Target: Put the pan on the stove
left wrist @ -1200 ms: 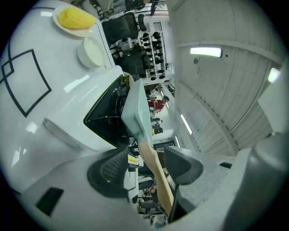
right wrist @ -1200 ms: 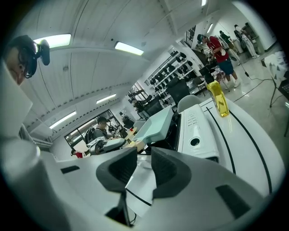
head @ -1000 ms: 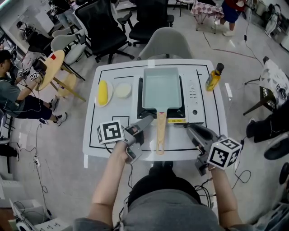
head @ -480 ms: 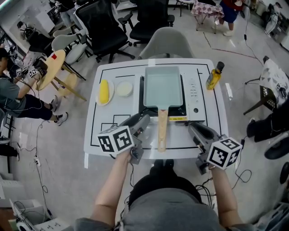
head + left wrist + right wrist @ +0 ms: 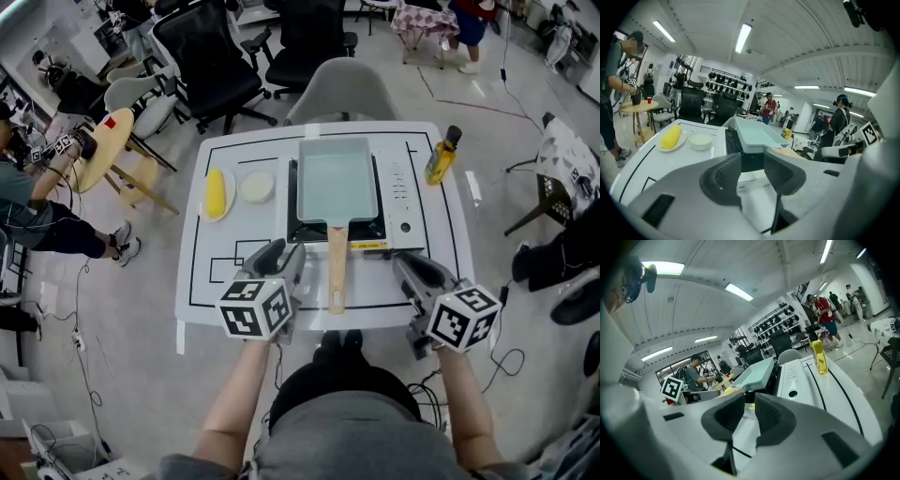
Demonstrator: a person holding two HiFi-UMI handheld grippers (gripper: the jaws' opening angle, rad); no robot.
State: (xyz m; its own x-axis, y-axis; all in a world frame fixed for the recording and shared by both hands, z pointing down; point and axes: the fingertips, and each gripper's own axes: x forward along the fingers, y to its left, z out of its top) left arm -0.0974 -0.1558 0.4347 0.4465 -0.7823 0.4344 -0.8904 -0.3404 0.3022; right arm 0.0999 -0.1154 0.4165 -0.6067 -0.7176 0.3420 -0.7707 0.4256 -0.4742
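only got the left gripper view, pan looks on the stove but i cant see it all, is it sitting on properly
Observer: Yes; from above, the pan rests on the black top of the stove, left of its control panel.
Operator: where does the handle point
Observer: The handle sticks out past the stove's front edge, toward the person.
Operator: and the right gripper
Observer: The right gripper is right of the handle, not touching it; its jaws are apart, nothing between them, and have just been closing.
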